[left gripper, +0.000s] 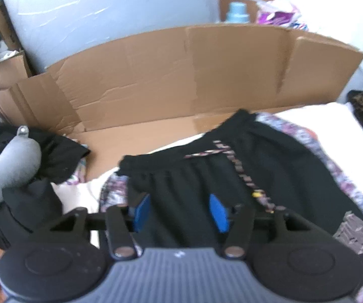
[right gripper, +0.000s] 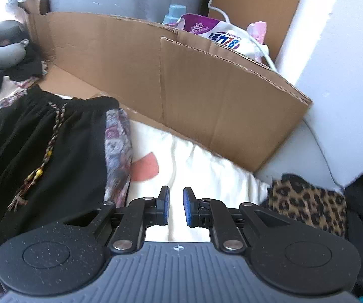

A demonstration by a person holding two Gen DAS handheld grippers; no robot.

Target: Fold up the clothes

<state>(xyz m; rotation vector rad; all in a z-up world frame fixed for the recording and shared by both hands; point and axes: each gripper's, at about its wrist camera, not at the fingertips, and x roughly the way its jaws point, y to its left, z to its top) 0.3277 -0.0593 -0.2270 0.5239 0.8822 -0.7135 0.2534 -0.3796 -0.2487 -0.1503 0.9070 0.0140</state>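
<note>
One blk skirt — two claws: left claw, right claw

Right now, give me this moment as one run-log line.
left gripper: open, over black shorts | right gripper: open, over white sheet | shorts: flat, unfolded

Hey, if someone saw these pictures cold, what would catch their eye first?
Probably the black shorts with patterned side panels and a braided drawstring, spread on the white bedding. The left tongs hang open over them. Behind stands a bent cardboard wall; a leopard-print cloth lies right of the right tongs.
</note>
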